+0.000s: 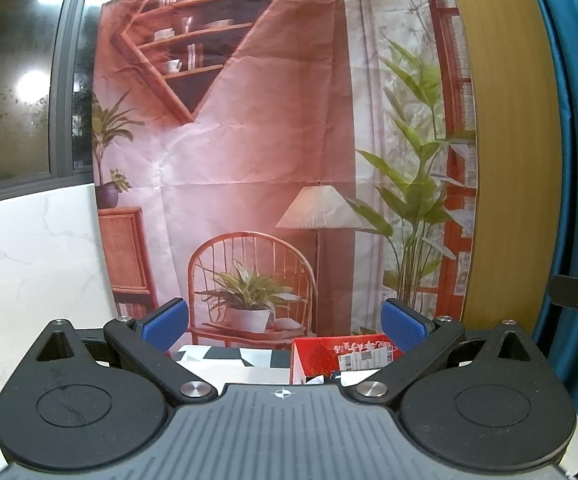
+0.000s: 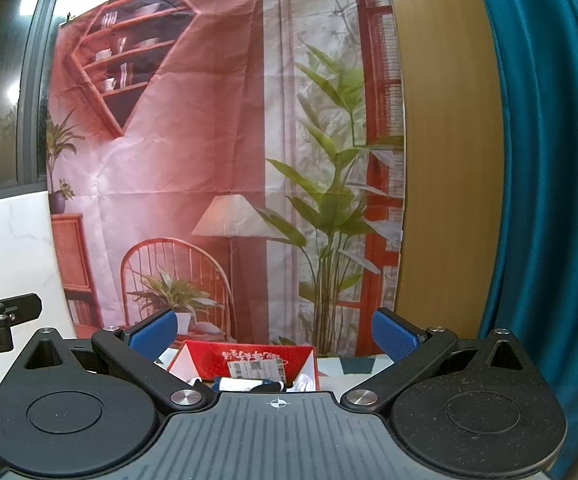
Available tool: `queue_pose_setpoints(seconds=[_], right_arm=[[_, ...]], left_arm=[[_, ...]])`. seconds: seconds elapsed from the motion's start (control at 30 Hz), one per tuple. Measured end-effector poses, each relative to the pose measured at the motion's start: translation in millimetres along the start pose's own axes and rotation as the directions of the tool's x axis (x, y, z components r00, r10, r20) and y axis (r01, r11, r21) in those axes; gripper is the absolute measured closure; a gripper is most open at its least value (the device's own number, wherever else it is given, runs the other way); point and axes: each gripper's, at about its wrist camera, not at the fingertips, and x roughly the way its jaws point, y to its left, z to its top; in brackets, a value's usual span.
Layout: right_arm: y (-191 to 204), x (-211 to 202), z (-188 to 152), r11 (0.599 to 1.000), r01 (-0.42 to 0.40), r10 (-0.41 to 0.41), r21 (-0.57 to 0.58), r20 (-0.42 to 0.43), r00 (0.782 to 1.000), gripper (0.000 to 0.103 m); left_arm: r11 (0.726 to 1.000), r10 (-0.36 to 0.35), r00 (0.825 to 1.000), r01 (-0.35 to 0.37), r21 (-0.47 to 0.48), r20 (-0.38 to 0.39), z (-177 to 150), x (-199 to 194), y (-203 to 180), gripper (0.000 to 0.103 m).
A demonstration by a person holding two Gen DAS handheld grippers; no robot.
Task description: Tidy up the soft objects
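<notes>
One red box (image 2: pixel 245 364) with a white label sits on the patterned table (image 1: pixel 225 356), white and dark soft items (image 2: pixel 265 385) inside, while the left gripper (image 1: pixel 285 322) and right gripper (image 2: pixel 275 330) hover level above it, jaws spread wide and empty.

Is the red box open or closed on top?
Open: the red box shows its white inner walls, with soft items inside.
</notes>
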Motion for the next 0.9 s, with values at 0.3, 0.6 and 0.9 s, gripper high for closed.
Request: queue_pose_setpoints(seconds=[0.3,0.6,0.9], right_arm=[[-1.2,0.7,-1.0,1.000,0.005,-0.005,0.001,-0.003,1.000,0.000],[-4.2,1.8,-4.1,1.000,0.006,-0.006,0.001,-0.006,1.000,0.000],[-5.1,2.6,-6.7,1.000,0.007,-0.007,0.001,-0.012,1.000,0.000]], left_arm=[[1.000,0.004,1.000,-0.004,-0.005,0.005,0.1,-1.9,0.1,0.000],[1.000,0.008,1.000,-0.008,-0.009,0.009,1.0,-3.3,0.1,0.000],[1.000,0.010,1.000,-0.010,-0.013,0.008,0.4,-4.0,-0.3,0.000]])
